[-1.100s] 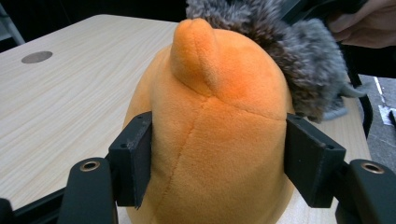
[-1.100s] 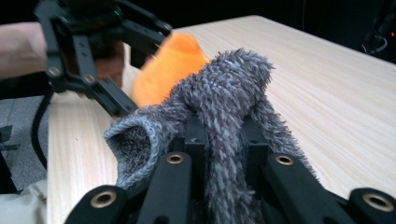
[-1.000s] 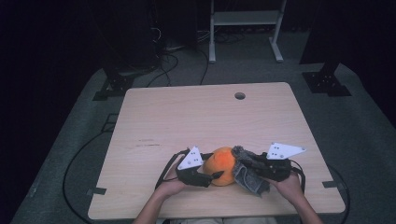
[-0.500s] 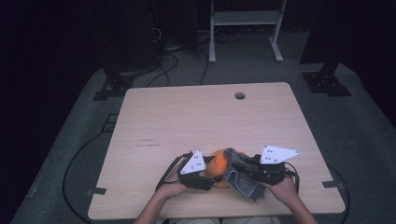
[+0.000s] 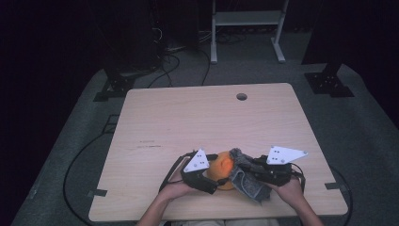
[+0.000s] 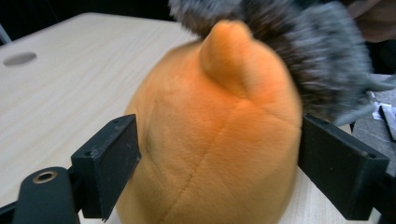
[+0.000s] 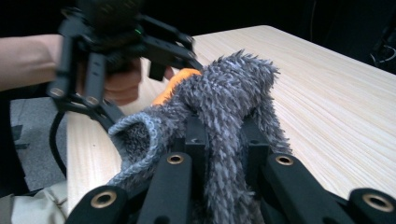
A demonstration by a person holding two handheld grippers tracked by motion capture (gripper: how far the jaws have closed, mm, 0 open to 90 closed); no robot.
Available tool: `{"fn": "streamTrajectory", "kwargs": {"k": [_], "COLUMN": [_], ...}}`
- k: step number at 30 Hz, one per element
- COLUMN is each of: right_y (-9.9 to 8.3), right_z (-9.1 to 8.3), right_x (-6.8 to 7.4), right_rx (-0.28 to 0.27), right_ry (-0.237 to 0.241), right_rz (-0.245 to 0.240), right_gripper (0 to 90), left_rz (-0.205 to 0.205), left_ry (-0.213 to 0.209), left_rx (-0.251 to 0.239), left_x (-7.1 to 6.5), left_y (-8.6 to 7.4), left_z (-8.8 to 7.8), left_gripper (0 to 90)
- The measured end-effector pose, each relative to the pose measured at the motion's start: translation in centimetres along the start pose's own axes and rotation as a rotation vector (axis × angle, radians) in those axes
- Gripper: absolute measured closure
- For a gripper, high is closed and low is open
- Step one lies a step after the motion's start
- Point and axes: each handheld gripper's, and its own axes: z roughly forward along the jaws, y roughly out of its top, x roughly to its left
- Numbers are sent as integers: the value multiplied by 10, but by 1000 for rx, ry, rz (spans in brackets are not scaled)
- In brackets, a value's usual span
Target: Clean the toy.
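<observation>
The right gripper (image 7: 219, 135) is clamped on a fuzzy grey sock (image 7: 229, 98), its two black jaws pinching the fabric between them, the ribbed cuff hanging open to one side; in the high view that sock (image 5: 247, 176) drapes over the near-middle of the table (image 5: 207, 117), touching an orange plush toy (image 5: 222, 165); the left gripper (image 6: 219, 168) has the toy (image 6: 210, 140) between its jaws, which have just been opening; one pad stands just clear of the plush, while the other sits against its side at most lightly, so the jaws are spread rather than pressing; the toy rests on the wood near the table's front edge; no writing can be read on either thing; a round cable hole (image 5: 242, 96) lies far off, and cables (image 5: 179, 56) trail on the dark floor beyond
</observation>
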Motion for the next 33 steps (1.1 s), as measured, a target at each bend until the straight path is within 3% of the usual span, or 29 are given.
{"fn": "streamTrajectory", "kwargs": {"k": [1, 3, 7, 9, 10, 11, 13, 17, 19, 21, 23, 26, 27, 30, 33], "right_y": [2, 5, 15, 17, 16, 12, 8, 16, 12, 2, -3, -3, 0, 9, 11], "right_z": [0, 1, -2, -3, -2, 1, 5, 3, 3, 2, -3, -5, -4, 4, 7], "right_x": [2, 5, 9, 8, 8, 7, 6, 6, 0, -9, -14, -10, -6, 6, 7], "right_rx": [-2, -14, -62, -68, -54, -18, -19, -35, -16, -16, -10, -7, -18, -15, 2], "right_ry": [10, 23, 26, 31, 30, 26, 42, 22, 18, 25, 22, 30, 40, 70, 84], "right_rz": [-5, -12, -24, -22, -23, -25, -10, -26, -23, 25, 42, 43, 34, -4, -24], "right_gripper": [770, 770, 771, 772, 772, 772, 772, 772, 772, 772, 772, 772, 772, 773, 773], "left_rz": [10, 67, 142, 138, 146, 157, 163, 237, 233, 213, 132, 84, 85, 146, 199], "left_ry": [-1, 46, 115, 98, 79, 58, 41, 29, 18, 3, -4, 14, 15, -2, -5], "left_rx": [-5, -24, -71, -50, -7, 6, 1, 23, 24, 10, -9, 24, 21, 45, 66], "left_x": [-1, -6, -17, -15, -14, -14, -15, -22, -20, -17, -12, -9, -10, -12, -13], "left_y": [-1, 1, 11, 9, 4, 1, -2, -2, -2, -3, -2, -2, -3, -5, -7], "left_z": [0, -2, -3, -1, 2, 4, 3, 2, 1, 1, 1, 5, 6, 1, -5], "left_gripper": [209, 307, 345, 335, 333, 327, 326, 336, 335, 308, 225, 143, 146, 248, 331]}}
